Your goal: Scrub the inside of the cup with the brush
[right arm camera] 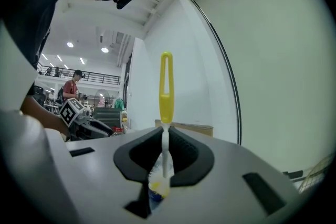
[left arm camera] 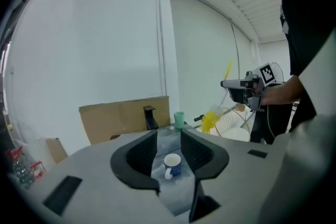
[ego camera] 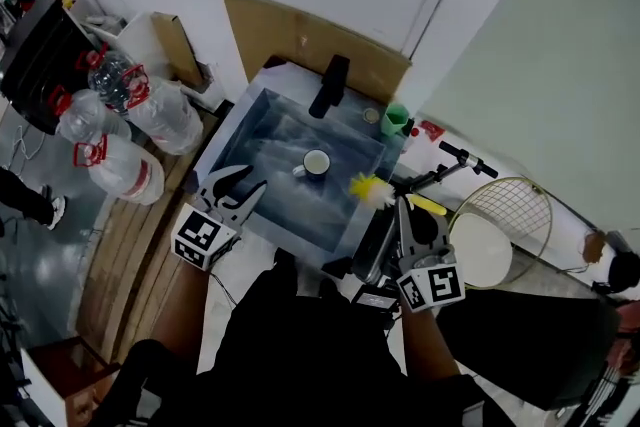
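Nearest, at the bottom of the head view, is the person in dark clothing with a gripper in each hand.

The left gripper [ego camera: 243, 180], left of centre, hangs over the near left edge of the sink [ego camera: 258, 120]. Its jaws are spread wide with nothing pinched. In the left gripper view [left arm camera: 169, 136] the cup [left arm camera: 172, 165] shows through the gap, farther off and clear of both pads.

The right gripper [ego camera: 402, 200], right of centre, sits at the sink's near right corner. In the right gripper view [right arm camera: 166, 139] its jaws are pressed onto the thin white stem of the brush [right arm camera: 166, 92]. The yellow loop handle stands above the jaws and the bristles hang below. In the head view the brush [ego camera: 368, 187] lies crosswise, its yellow bristle end over the sink's right rim.

The cup [ego camera: 316, 163], white inside and blue outside, stands upright on the sink floor at frame centre. It is between the two grippers and apart from both, and the brush is outside it.

Farther back:
- a black faucet [ego camera: 330, 85] on the far rim
- a small green cup [ego camera: 396, 119] at the far right corner
- a cardboard sheet [ego camera: 290, 30] against the wall

Large water bottles [ego camera: 125, 165] lie at the left, and a round wire guard [ego camera: 510, 205] lies at the right.
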`<action>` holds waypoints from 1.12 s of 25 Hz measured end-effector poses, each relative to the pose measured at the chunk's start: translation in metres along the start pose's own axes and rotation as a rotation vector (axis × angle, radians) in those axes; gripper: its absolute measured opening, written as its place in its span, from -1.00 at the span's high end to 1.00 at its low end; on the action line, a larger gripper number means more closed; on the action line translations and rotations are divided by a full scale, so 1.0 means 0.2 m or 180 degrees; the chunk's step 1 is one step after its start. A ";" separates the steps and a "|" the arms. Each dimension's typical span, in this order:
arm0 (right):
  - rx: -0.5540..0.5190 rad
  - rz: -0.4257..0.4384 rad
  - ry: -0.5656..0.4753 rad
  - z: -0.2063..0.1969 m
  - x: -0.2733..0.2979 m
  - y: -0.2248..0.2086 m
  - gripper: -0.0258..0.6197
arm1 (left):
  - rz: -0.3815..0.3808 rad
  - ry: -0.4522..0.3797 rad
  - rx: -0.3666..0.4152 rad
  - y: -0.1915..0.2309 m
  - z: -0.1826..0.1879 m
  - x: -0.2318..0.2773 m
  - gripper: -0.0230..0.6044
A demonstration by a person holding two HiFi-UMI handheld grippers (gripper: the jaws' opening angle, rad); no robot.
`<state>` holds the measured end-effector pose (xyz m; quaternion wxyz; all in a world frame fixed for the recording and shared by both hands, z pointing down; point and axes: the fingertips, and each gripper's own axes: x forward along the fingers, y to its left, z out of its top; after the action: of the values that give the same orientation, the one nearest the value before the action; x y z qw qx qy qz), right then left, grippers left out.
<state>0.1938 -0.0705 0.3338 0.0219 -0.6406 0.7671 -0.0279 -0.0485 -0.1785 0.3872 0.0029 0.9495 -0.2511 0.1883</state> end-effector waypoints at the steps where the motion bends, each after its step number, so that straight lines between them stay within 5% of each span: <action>1: -0.0010 -0.0048 0.0009 0.00 0.02 0.01 0.79 | -0.0076 0.0038 0.0078 0.02 0.00 0.03 0.43; 10: -0.0177 -0.0391 0.0176 -0.05 0.18 0.09 0.79 | -0.0845 0.0342 0.0483 0.13 -0.10 0.31 0.40; 19: -0.0248 -0.0435 0.0347 -0.16 0.34 0.16 0.79 | -0.1554 0.1061 0.0547 0.08 -0.44 0.61 0.36; 28: -0.0228 -0.0201 0.0318 -0.22 0.42 0.08 0.79 | -0.1667 0.1582 0.0699 -0.05 -0.74 0.84 0.35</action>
<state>0.1596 -0.1494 0.3760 -0.0402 -0.6626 0.7472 -0.0331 0.0381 -0.2344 0.5865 0.0100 0.9014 0.0303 0.4317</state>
